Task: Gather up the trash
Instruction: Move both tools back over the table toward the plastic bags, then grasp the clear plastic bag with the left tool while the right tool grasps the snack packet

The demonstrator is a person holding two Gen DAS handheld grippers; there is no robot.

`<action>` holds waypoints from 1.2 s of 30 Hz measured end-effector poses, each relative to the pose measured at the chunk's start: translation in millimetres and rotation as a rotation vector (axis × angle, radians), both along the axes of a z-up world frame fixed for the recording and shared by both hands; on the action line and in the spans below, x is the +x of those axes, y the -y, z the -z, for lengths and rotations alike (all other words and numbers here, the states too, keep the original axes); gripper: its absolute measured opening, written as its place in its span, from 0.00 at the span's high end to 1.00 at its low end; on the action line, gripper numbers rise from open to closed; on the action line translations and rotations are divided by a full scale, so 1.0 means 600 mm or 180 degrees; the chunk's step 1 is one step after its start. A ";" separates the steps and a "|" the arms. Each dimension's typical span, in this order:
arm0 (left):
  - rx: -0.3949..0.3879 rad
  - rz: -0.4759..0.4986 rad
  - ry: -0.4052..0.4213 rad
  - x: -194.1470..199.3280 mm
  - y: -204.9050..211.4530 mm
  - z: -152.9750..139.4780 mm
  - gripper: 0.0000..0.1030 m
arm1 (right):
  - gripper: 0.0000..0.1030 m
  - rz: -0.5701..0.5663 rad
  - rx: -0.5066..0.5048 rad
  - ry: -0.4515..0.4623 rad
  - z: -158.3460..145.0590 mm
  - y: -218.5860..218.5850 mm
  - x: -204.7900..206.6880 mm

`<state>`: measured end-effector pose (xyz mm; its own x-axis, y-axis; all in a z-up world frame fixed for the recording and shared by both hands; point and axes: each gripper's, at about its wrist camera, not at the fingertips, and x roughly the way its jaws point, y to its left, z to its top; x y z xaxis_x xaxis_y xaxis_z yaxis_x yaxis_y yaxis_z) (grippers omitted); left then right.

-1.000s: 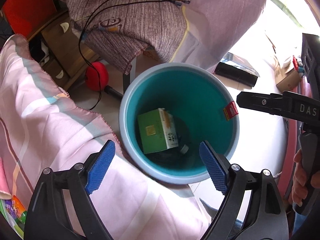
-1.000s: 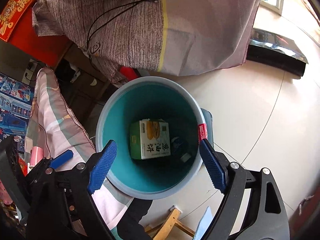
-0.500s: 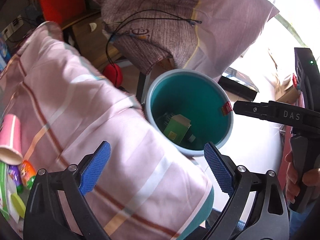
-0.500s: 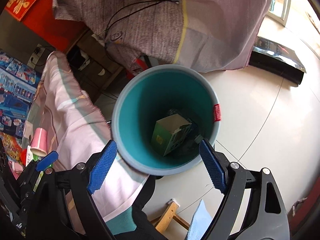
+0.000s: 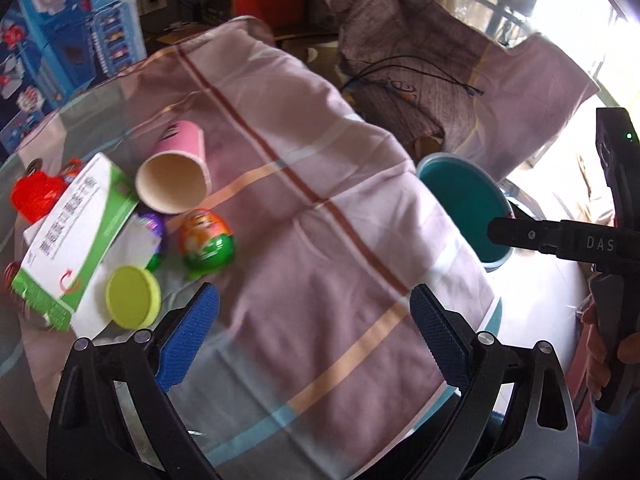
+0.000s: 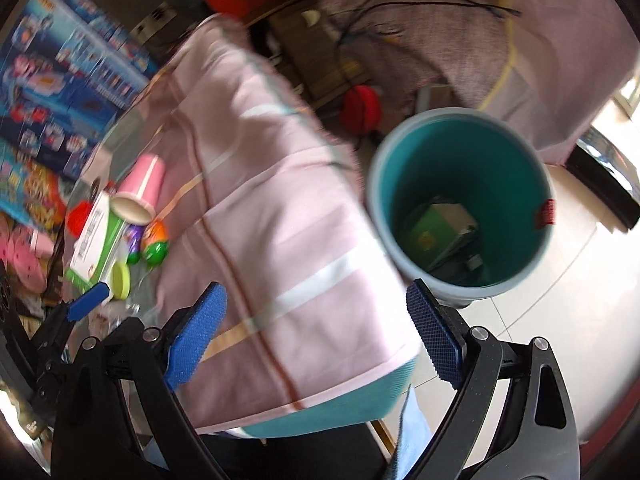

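Both grippers are sitting wide apart with nothing between the pads, and their jaws have just been opening. The left gripper is hanging over the pink striped cloth that's covering the glass table, and the right gripper is hovering over the cloth's edge, right beside the teal bin on the floor. A green carton is lying at the bottom of the bin with some darker bits I can't make out. The rest of the trash is sitting in a bunch at the left of the table: a pink paper cup lying on its side with its mouth facing the camera, a green-and-white box just beside it, an orange-and-green egg-shaped thing touching the cup's rim area, a purple-wrapped one half tucked under the box, a yellow-green round lid nearest the left gripper's finger, and something red and crinkly at the far left. From the left wrist view the person's hand is gripping the right gripper's handle at the right edge. It's all a bit blurry.
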<state>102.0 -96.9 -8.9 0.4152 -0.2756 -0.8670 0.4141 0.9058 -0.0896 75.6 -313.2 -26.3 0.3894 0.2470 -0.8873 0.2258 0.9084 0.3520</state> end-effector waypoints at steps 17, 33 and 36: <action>0.0079 -0.0784 0.0073 -0.082 -0.363 0.034 0.06 | 0.15 -0.1298 -0.0013 -0.0218 0.011 -0.358 -0.015; -0.0054 -0.0971 -0.0110 -0.100 -0.503 0.088 0.06 | 0.22 -0.1777 -0.0311 -0.0252 0.055 -0.553 0.000; -0.0061 -0.0918 -0.0093 -0.094 -0.496 0.084 0.06 | 0.37 -0.1806 -0.0307 -0.0299 0.067 -0.563 0.004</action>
<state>45.9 200.9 -59.6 0.4539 -0.1662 -0.8754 0.1367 0.9838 -0.1160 78.3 24.4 -66.5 0.1384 0.3103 -0.9405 -0.2792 0.9234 0.2635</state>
